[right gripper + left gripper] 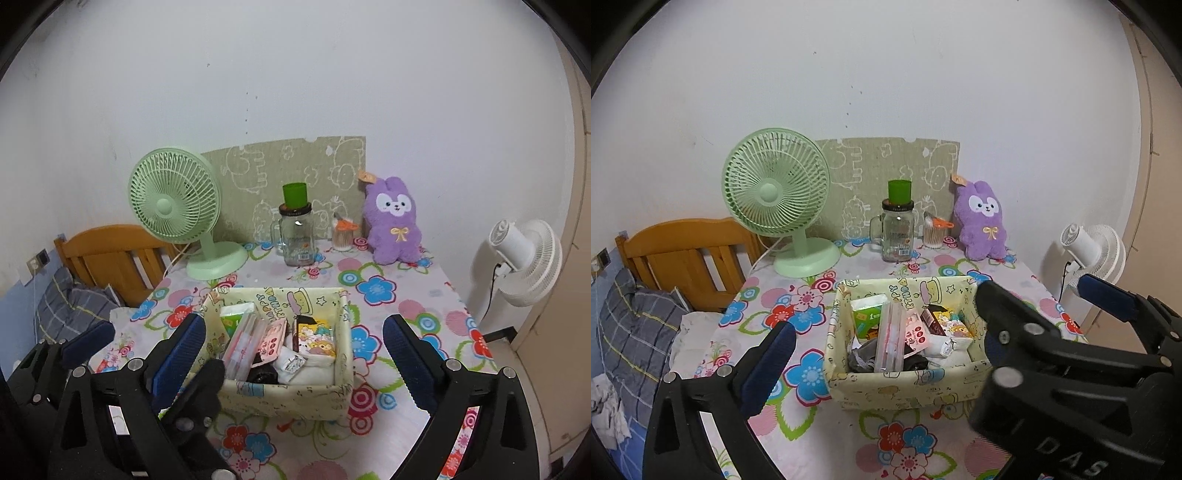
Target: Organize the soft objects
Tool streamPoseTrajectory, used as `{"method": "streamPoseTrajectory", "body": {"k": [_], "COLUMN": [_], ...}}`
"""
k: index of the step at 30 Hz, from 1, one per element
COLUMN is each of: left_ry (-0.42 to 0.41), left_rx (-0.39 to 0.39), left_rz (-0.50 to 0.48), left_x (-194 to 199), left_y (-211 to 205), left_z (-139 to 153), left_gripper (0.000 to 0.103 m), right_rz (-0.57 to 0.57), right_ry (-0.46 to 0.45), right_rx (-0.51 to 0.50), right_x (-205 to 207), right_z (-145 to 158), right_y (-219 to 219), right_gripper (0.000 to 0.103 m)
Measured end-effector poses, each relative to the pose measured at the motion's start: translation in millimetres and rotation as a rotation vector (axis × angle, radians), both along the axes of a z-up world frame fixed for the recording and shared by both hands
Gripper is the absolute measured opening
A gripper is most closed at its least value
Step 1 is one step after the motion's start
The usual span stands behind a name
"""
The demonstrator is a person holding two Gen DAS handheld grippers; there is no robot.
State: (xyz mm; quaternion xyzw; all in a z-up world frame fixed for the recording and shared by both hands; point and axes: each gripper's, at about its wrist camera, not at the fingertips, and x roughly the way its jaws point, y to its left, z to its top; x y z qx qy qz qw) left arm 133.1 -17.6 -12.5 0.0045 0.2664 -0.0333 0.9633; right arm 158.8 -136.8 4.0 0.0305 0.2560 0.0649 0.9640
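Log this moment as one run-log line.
left gripper: open, empty | right gripper: open, empty | fabric box: packed, table centre | purple plush: upright by wall, untouched

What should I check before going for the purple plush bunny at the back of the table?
1. Left tool open and empty: ok.
2. Right tool open and empty: ok.
3. Purple plush bunny upright, leaning against the wall, nothing on top: ok.
4. Fabric basket has room: cannot tell; packets and cloths already fill much of it.
5. Path to the bunny: not ok; the basket sits between both tools and it.
6. Cotton swab jar close beside the bunny's left: not ok, easily knocked.
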Motion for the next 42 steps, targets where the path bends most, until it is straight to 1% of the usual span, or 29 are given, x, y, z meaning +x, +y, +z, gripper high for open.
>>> {"method": "streamPoseTrajectory", "body": {"k": [11, 19, 21, 26, 30, 42], "left_ry": [-0.044, -0.074, -0.083, -0.096, -0.115, -0.129], "left_rx": [-0.01, -0.004, -0.009, -0.017, -0.009, -0.009], "left_rz": [0.013, 0.032, 0.035, 0.035, 0.028, 0.027], "left_x": [-37, -65, -73, -88, -101, -118], "left_y": [10, 20, 22, 25, 23, 20], "left_z": [15, 23, 25, 29, 31, 29], "left_gripper": [0.103, 0.103, 0.103, 0.103, 0.103, 0.103], "right_rz": [-0.032, -0.069, -0.078, -0.089, -0.1, -0.113], "right_ry": [-0.055, -0.073, -0.078, -0.097, -0.116, -0.121], "right_rx": [-0.016, -0.004, 0.005, -0.01, -0.012, 0.002], "right_x": [-46, -74, -88, -105, -122, -134], "right_z": [18, 24, 27, 33, 35, 31], "right_y": [-9, -21, -26, -29, -34, -41], "right_gripper": [0.098, 0.098, 0.098, 0.098, 0.099, 0.099]}}
